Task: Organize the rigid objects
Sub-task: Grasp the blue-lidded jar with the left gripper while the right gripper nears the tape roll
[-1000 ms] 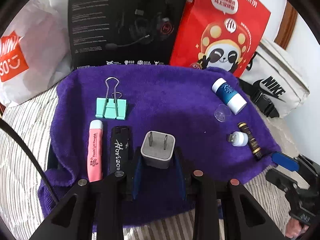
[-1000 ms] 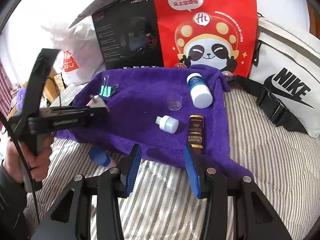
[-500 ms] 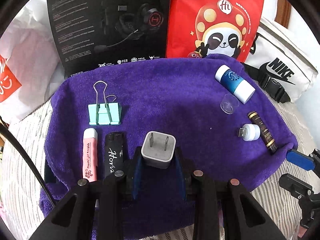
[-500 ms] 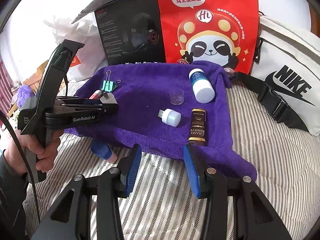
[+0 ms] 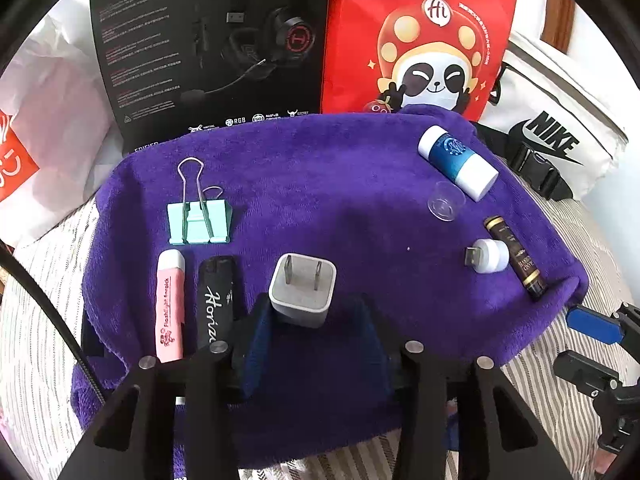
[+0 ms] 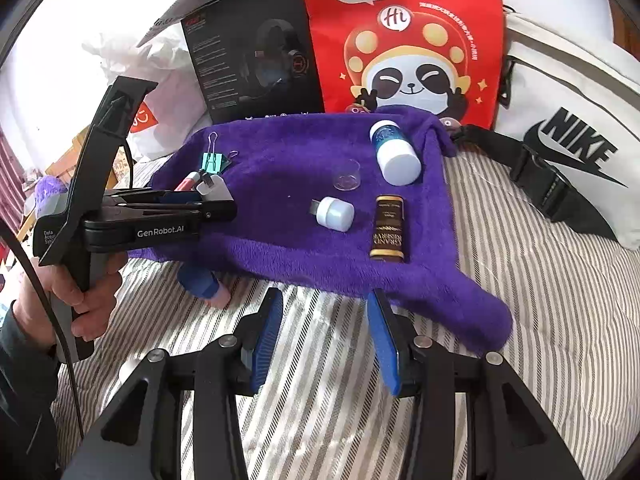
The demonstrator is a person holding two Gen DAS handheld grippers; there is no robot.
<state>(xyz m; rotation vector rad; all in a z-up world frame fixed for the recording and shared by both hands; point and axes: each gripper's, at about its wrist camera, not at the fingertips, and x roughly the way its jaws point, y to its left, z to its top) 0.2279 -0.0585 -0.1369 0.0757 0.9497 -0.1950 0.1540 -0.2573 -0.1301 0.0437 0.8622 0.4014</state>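
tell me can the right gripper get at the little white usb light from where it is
Probably yes: the right gripper is open and empty at the purple towel's near edge, and the usb light lies ahead with bare towel between; only the brown tube lies close beside it.

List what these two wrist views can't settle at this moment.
- Charger, left wrist view: its near end sits between the opening left gripper pads; contact unclear.
- Black Horizon stick, left wrist view: lower end hidden by the gripper finger.
- Blue object, right wrist view: partly under the purple towel; unidentifiable.
- Headset box small print: too small.
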